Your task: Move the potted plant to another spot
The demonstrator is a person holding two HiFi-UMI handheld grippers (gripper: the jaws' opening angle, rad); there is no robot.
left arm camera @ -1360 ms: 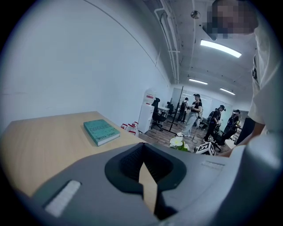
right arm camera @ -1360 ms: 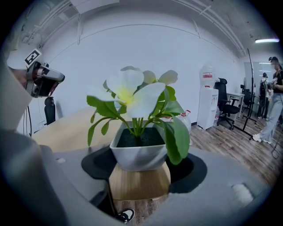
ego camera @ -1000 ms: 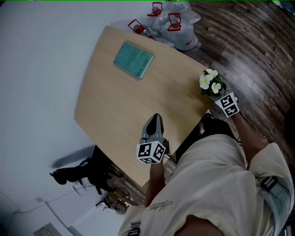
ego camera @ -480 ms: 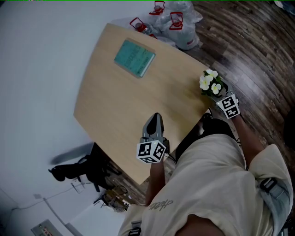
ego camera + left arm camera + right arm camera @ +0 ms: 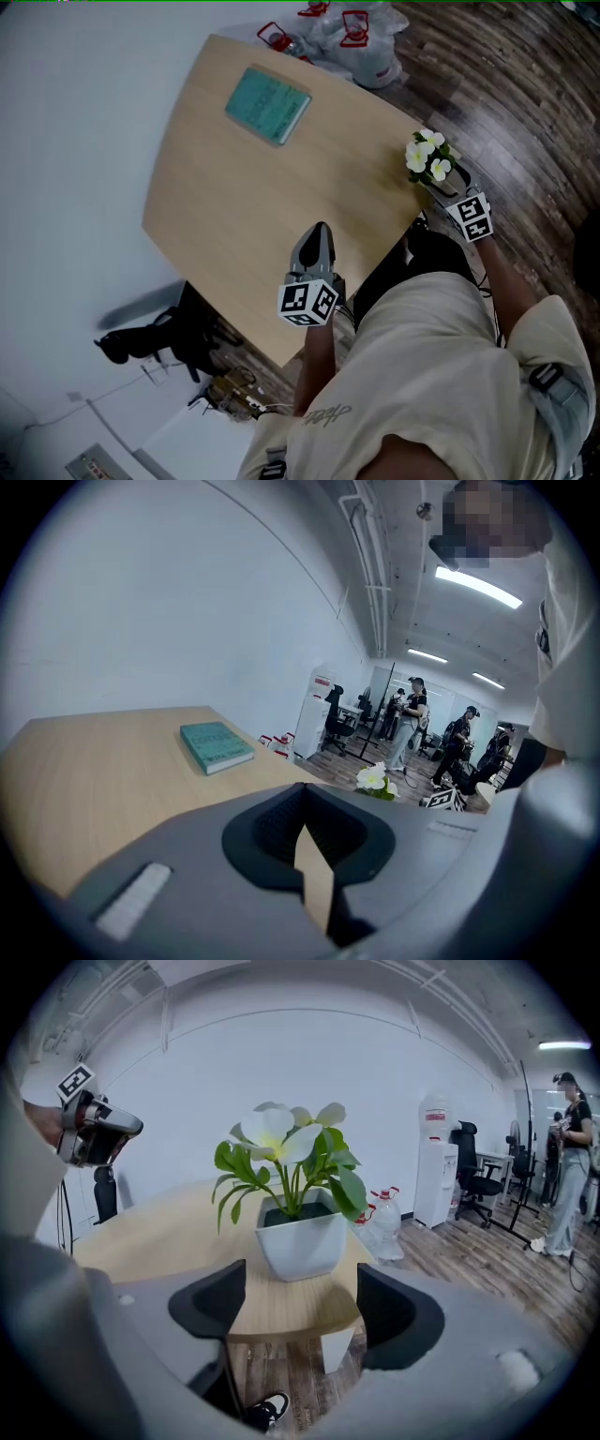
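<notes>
**Open-plan office, white walls, dark wood floor**

Light wood table (image 5: pixel 234 206) w/ rounded corners sits beside a plain white wall (image 5: pixel 141 602), w/ dark plank floor (image 5: pixel 525 103) on the other side. Clear water jugs (image 5: pixel 361 47) w/ red handles are on the floor just past the table's far end. White water dispenser (image 5: pixel 437 1176) by the wall, black office chair (image 5: pixel 473 1180) next to it. Ceiling has pipes (image 5: pixel 370 564) & long strip lights (image 5: pixel 478 586), lit. Further back there are more chairs and a few people (image 5: pixel 412 714) standing; rest too small to tell.
</notes>
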